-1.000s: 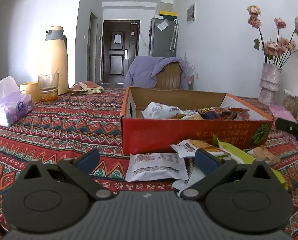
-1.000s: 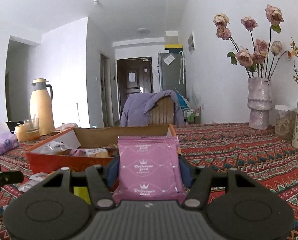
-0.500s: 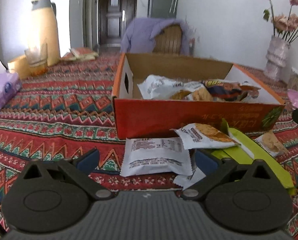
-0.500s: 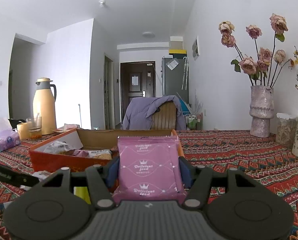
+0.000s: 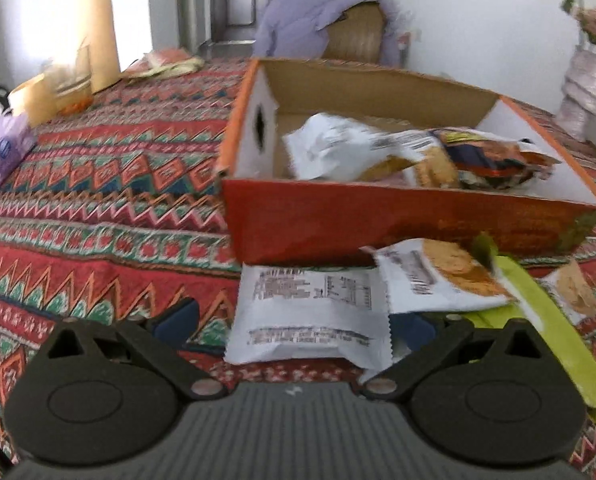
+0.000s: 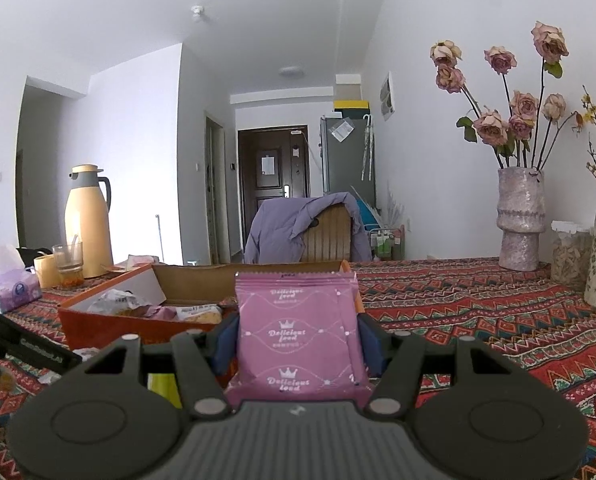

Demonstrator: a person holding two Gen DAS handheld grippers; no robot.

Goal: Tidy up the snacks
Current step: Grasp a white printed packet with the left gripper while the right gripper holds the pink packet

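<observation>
Left wrist view: the left gripper (image 5: 294, 322) has its jaws spread wide around the near edge of the white snack packet (image 5: 310, 312), which lies flat on the tablecloth (image 5: 98, 208) just before the orange box (image 5: 378, 224); pads should bracket it squarely before squeezing. Right gripper (image 6: 298, 344) clamps 1 pink packet (image 6: 298, 336) upright, with the box beyond it.

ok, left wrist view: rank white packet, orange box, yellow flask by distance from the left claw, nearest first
1. White packet: between the left claw's open fingers.
2. Orange box: just behind the packet, centre.
3. Yellow flask: far back left.
</observation>
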